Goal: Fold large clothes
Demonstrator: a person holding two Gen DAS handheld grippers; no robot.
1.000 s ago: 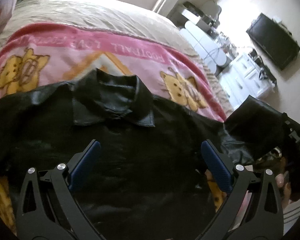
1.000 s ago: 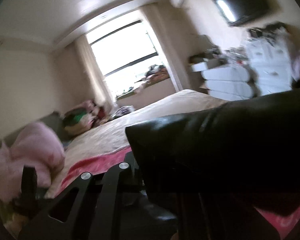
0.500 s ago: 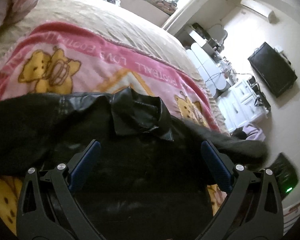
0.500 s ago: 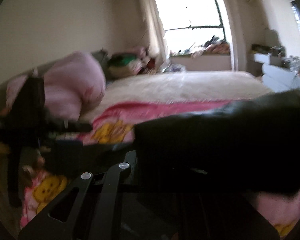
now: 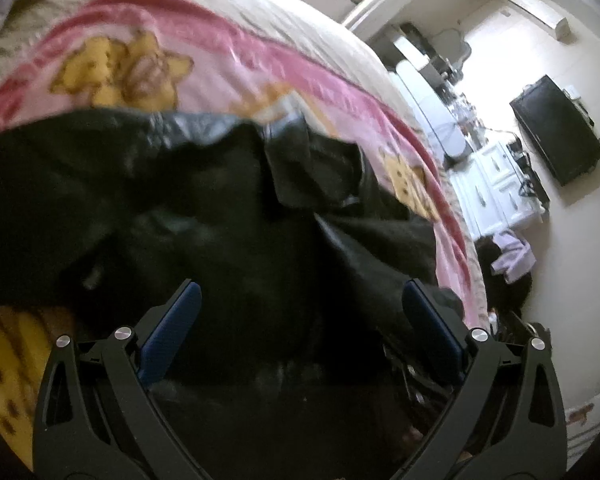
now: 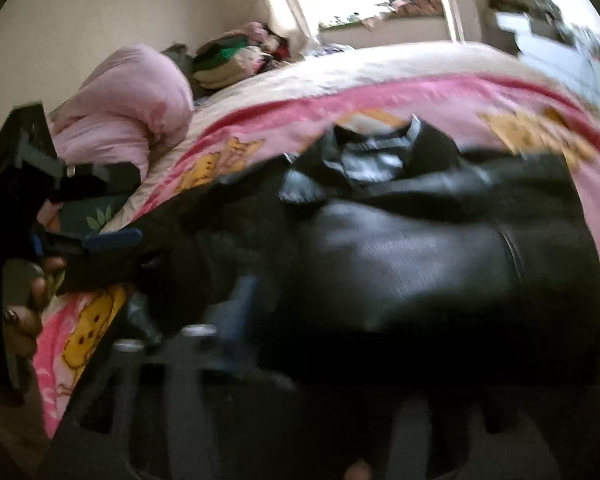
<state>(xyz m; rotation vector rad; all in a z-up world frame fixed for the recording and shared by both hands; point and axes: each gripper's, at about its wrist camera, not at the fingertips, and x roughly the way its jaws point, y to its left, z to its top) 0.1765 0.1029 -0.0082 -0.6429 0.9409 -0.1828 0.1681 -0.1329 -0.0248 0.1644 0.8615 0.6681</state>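
A black leather jacket [image 5: 228, 216] lies collar-up on a pink blanket with yellow bears [image 5: 148, 64] spread over the bed. My left gripper [image 5: 300, 320] hovers just above the jacket's body, open, with its blue pads [image 5: 172, 332] wide apart and nothing pinched. In the right wrist view the jacket [image 6: 412, 256] has a sleeve folded across its body. My right gripper [image 6: 332, 300] is blurred, its jaws opening. One finger [image 6: 240, 300] shows beside the fabric; the other is hidden under the sleeve.
A rolled pink quilt [image 6: 128, 112] and a pile of clothes [image 6: 236, 56] sit at the bed's head by the window. White drawers [image 5: 496, 184] and a wall TV [image 5: 556, 128] stand past the bed's right edge. A person's hand [image 6: 24, 320] holds the left gripper.
The right gripper swung down with the raised sleeve and laid it over the jacket, and its jaws have spread. The left gripper sank closer to the jacket, still open.
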